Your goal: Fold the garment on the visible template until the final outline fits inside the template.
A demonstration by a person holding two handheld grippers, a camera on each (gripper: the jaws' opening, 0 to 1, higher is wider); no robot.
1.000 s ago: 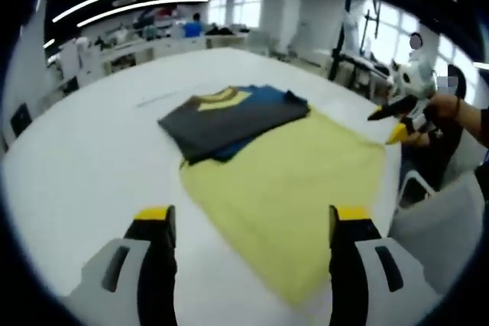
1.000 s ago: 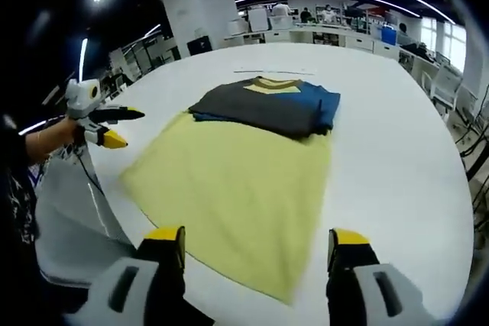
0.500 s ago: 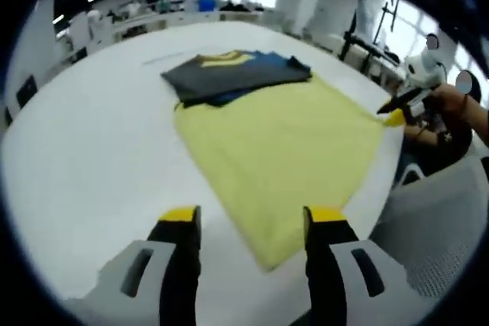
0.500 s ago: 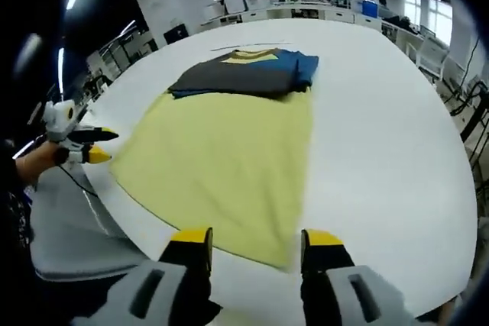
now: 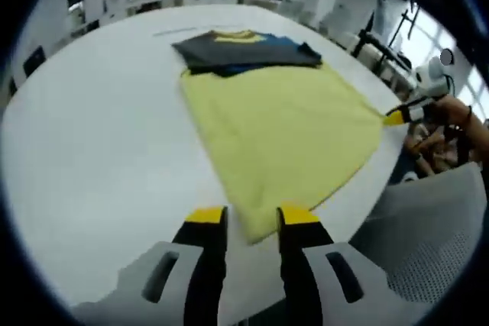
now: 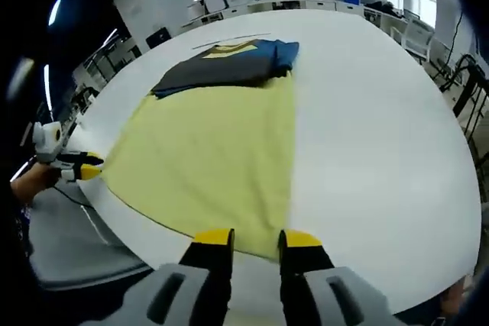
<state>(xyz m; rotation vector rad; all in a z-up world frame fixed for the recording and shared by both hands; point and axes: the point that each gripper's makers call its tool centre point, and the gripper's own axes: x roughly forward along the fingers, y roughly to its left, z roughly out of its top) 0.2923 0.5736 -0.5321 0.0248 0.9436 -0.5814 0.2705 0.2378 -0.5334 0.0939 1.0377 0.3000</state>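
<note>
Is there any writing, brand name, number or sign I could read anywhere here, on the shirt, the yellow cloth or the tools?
No text can be read.
Folded garment: a yellow patch near the collar, with no legible letters.
Yellow cloth: plain, no print.
Left gripper and right gripper: yellow tips, no markings to make out.
Background desks: too small and blurred to read.

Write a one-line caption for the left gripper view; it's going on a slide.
Left gripper nearly closed at the near corner of the yellow template, folded dark garment at its far end.
</note>
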